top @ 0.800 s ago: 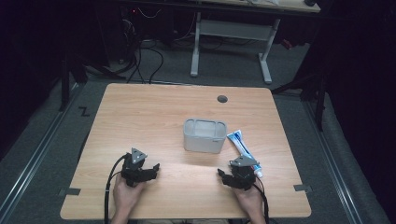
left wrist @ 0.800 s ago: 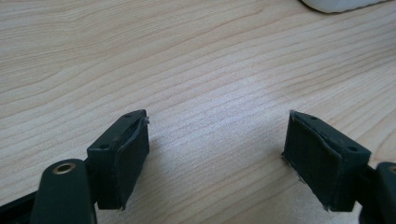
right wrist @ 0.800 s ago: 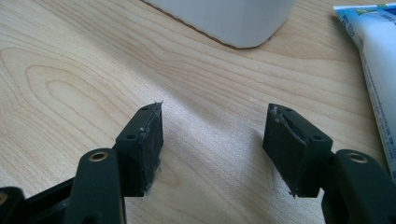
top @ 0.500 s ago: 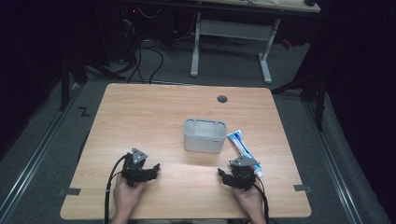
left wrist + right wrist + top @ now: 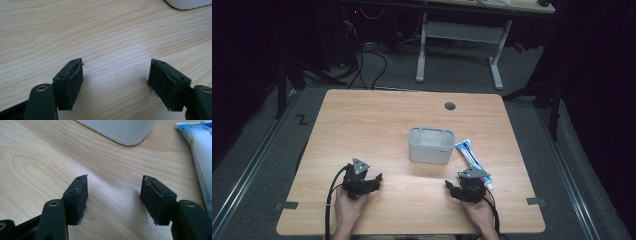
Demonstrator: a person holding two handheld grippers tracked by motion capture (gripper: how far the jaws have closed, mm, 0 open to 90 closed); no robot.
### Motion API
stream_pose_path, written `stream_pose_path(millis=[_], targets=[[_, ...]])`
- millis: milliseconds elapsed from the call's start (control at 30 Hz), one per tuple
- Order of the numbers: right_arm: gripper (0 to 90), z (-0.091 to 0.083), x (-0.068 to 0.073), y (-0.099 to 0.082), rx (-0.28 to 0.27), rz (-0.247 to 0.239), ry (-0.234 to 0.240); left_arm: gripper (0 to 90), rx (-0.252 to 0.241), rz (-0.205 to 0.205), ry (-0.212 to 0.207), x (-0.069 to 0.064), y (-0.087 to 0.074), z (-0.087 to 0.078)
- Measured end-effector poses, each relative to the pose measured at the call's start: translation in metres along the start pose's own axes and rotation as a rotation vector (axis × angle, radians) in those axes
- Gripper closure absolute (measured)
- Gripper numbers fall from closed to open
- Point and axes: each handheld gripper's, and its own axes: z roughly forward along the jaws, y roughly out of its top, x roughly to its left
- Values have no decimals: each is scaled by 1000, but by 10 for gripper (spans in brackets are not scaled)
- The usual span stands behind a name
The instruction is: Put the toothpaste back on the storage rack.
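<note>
A small grey open-topped container stands near the middle of the wooden table, with a white and blue tube lying flat just beside it. Which of these the work concerns cannot be told, so both are placed from the jaws.

In the right gripper view, the container sits ahead of the jaws and a little toward the left one, well clear of both tips. The tube lies ahead and outside the right jaw, running down that side of the view and passing close by the jaw without touching it. The right gripper has its jaws spread wide, bare wood showing between the pads, and nothing gripped.

In the left gripper view, a rounded pale corner of the container appears far ahead and beyond the right jaw. The left gripper is likewise spread wide, with only table grain between its pads and nothing in its hold.

From the high view, the left gripper and right gripper rest low over the near part of the table, each in a hand, well apart from one another. The tube's near end lies just beside the right gripper's body. A round dark grommet sits in the table beyond the container.
</note>
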Motion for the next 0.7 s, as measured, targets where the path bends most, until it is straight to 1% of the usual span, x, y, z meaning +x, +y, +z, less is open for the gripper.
stream_pose_path(millis=[200, 400, 500, 600, 667, 700], targets=[[390, 0, 0, 0, 0, 0, 2, 226, 9, 14, -14, -1, 0, 1], [384, -1, -1, 0, 5, -4, 6, 199, 13, 20, -19, -2, 0, 1], [394, -2, -2, -1, 7, 16, 9, 194, 13, 21, -20, -2, 0, 1], [415, -6, -4, -1, -12, 31, 16, 190, 16, 22, -24, -2, 1, 1], [426, -9, -5, -1, -30, 24, 16, 186, 17, 23, -25, -2, 1, 1], [431, -12, -6, -1, -39, 35, 17, 183, 16, 24, -24, -2, 1, 1]])
